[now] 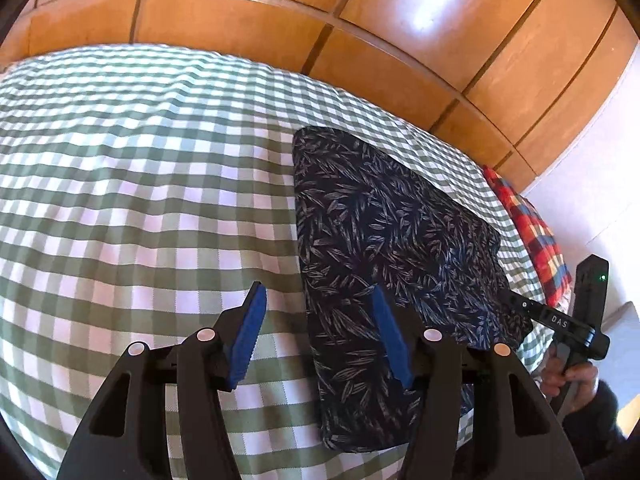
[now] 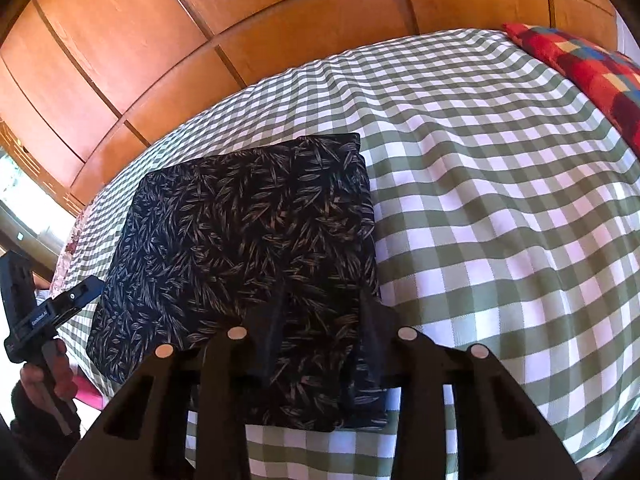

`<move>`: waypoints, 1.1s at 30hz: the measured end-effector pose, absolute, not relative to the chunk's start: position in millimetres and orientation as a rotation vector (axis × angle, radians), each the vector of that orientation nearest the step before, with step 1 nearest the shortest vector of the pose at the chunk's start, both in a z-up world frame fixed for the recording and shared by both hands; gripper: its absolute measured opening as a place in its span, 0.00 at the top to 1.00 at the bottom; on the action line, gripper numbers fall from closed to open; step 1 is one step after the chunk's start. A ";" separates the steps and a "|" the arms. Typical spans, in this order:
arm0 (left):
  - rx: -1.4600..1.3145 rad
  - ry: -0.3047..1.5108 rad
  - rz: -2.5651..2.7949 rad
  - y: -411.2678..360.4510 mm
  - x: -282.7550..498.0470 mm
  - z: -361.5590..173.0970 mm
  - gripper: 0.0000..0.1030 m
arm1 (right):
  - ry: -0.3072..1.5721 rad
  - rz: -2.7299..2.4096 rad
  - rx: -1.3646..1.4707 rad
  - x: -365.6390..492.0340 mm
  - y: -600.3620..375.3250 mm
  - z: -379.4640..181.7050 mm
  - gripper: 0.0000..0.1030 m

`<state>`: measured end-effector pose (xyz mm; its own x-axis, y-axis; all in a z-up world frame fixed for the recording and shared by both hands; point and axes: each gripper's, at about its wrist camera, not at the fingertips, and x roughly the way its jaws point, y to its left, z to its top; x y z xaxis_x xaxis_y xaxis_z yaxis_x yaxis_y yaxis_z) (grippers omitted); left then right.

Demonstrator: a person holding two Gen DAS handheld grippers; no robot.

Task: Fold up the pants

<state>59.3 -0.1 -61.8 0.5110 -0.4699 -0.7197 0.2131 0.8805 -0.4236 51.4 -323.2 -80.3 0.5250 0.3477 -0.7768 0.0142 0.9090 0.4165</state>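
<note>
The pants (image 1: 392, 264) are dark navy with a pale leaf print and lie folded into a flat rectangle on the green-and-white checked bed cover (image 1: 140, 184). In the right wrist view the pants (image 2: 248, 232) fill the centre left. My left gripper (image 1: 320, 324) is open over the pants' near left edge, its blue pads (image 1: 250, 336) apart, holding nothing. My right gripper (image 2: 322, 316) is open above the pants' near right corner, empty. The right gripper's body also shows in the left wrist view (image 1: 576, 320), and the left gripper's body shows in the right wrist view (image 2: 44, 312).
A wooden panelled wardrobe (image 1: 400, 20) runs behind the bed. A red, blue and yellow checked pillow (image 2: 588, 68) lies at the bed's right end, also seen in the left wrist view (image 1: 532, 232). The checked cover (image 2: 500, 200) spreads on both sides of the pants.
</note>
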 end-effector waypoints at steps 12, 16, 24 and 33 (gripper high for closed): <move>-0.445 1.092 -0.579 -10.0 107.2 -89.0 0.47 | 0.992 0.339 0.537 63.4 -338.7 -89.5 0.35; -0.437 1.101 -0.609 -19.2 114.0 -93.9 0.47 | 1.007 0.367 0.546 65.5 -342.9 -94.9 0.35; -0.434 1.084 -0.641 -24.4 117.3 -101.4 0.47 | 1.036 0.483 0.608 57.7 -352.3 -107.3 0.35; -0.393 1.035 -0.646 -34.7 105.3 -91.0 0.69 | 1.040 0.485 0.512 71.2 -328.4 -101.3 0.62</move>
<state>105.3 -34.7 -91.0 0.3522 -0.6599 -0.6637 0.3062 0.7514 -0.5846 71.2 -328.4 -101.3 0.4242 0.5999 -0.6783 -0.1341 0.7824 0.6081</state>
